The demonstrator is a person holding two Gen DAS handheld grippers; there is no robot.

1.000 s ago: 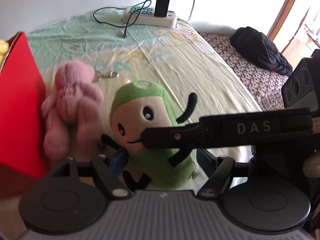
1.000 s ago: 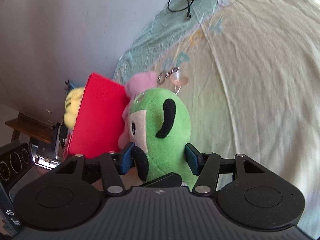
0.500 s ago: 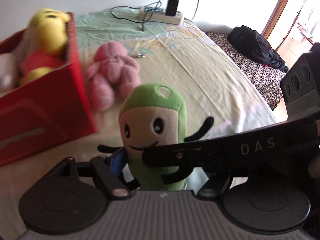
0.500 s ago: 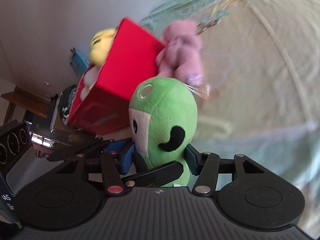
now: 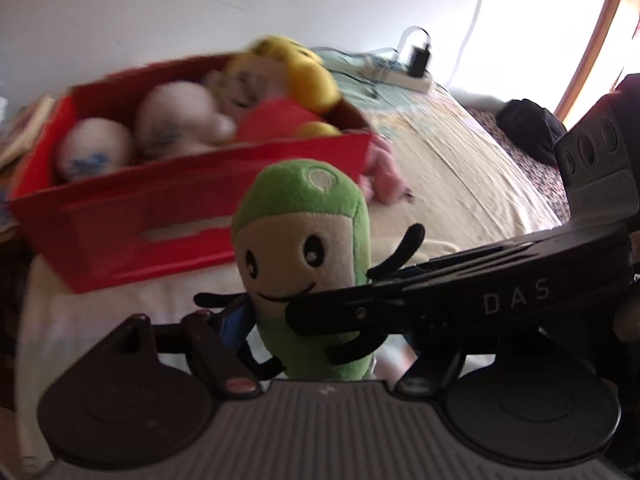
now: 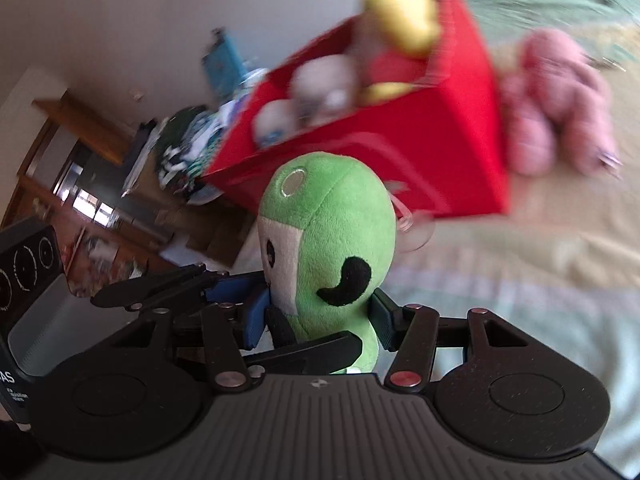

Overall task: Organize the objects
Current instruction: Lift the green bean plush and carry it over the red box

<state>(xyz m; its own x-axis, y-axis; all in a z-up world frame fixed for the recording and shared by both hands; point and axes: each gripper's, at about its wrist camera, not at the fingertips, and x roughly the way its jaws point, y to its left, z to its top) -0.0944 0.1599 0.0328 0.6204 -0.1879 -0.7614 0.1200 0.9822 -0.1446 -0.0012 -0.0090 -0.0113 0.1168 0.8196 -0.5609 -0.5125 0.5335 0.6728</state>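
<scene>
Right gripper (image 6: 318, 318): blue pads pressed on both sides of the green plush toy (image 6: 328, 240), low on its body. It holds the toy upright, above the bed.

Left gripper (image 5: 308, 340): one blue pad (image 5: 234, 322) sits against the same toy's side in the left wrist view; the other pad is hidden behind the right gripper's black body, which crosses the frame. Cannot tell from this whether it is clamped on the toy or only closed in beside it.

Writing: "DAS" in pale letters on the right gripper's black casing (image 5: 516, 294). A few letters at the left edge of the right wrist view are cut off, unreadable.

Toy details: green hood, cream face with a smile, black arms, small round patch on top of the head.

Beyond the toy: red box (image 5: 192, 216) on the bed, a slot handle in its near wall. Inside it, a yellow plush (image 5: 304, 76) and two pale round plush heads (image 5: 172, 124) with blue marks, blurred.

Pink plush (image 6: 556, 100) lies on the bed just beside the box's far end.

Bed sheet (image 5: 460, 172), pale yellow-green. At its far edge by the wall, a white power strip (image 5: 400, 74) with a black charger plugged in. A dark bundle (image 5: 532, 128) lies on a patterned surface on the right.
</scene>
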